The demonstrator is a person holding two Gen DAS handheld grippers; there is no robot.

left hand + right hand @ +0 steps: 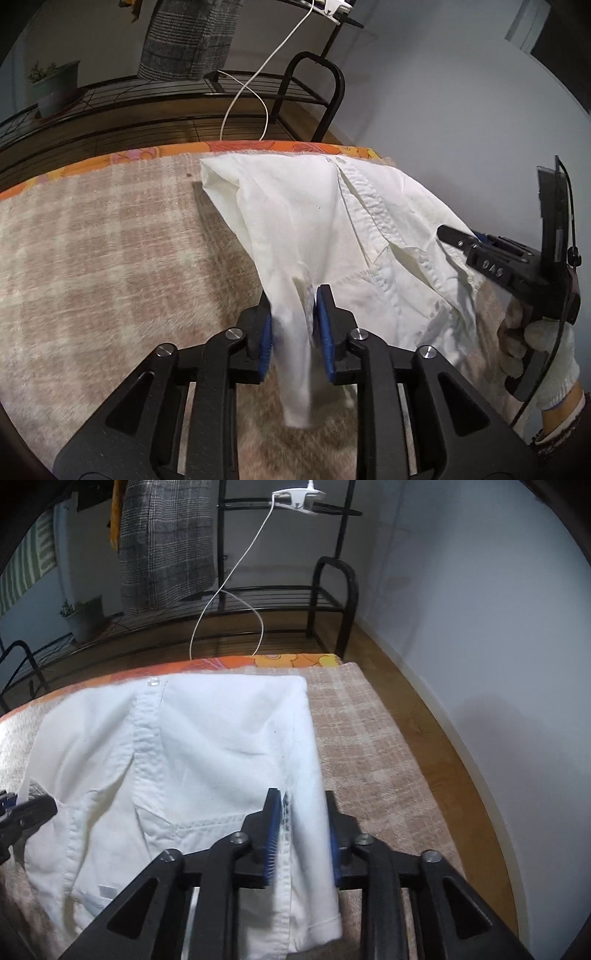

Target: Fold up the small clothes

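Beige plaid blanket (pixel 369 746), orange floral edge (pixel 280 661), black rack (pixel 332 590)

White shirt (pixel 314 229): near hem blurred between left claw (pixel 293 332) pads; fabric behind the pads hidden. Right claw (pixel 301 834): shirt edge smeared by motion, contact at its right pad not discernible. Plaid cloth (pixel 166 542): top cut off by frame. Blanket (pixel 110 240): covered under the shirt. Potted plant (pixel 55 86): too small to identify.
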